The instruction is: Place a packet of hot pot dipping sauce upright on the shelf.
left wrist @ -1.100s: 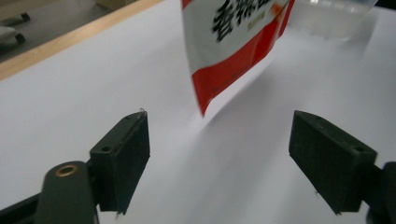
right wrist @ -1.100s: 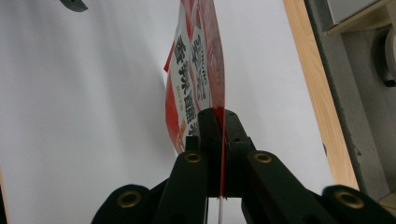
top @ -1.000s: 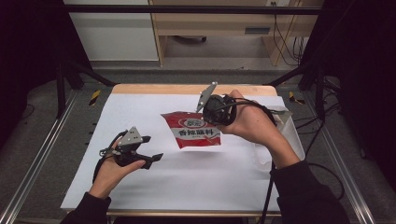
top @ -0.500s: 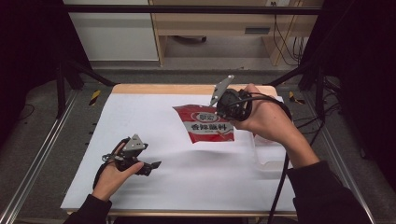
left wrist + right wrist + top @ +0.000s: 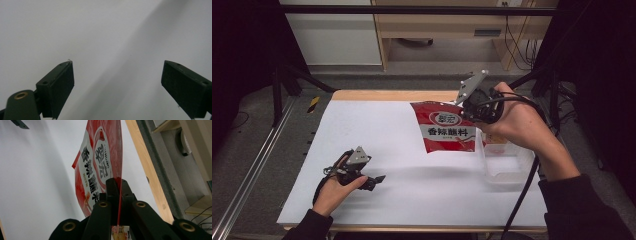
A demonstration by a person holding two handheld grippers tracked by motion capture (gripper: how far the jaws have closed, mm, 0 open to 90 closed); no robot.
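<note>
Right gripper [image 5: 468, 111], jaws clamped on the top edge of a red seasoning packet [image 5: 448, 129], hangs it above the white table [image 5: 422, 195] at two o'clock, likely bound for the clear tub [image 5: 507, 167]; left gripper [image 5: 377, 179] idles wide open and empty at seven o'clock

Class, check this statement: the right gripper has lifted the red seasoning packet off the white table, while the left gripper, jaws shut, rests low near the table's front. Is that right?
Not quite. The left gripper is open, not shut: the left gripper view shows its two jaws standing wide apart over the white table. The rest holds: the high view shows the right gripper holding the red seasoning packet up off the table.
</note>
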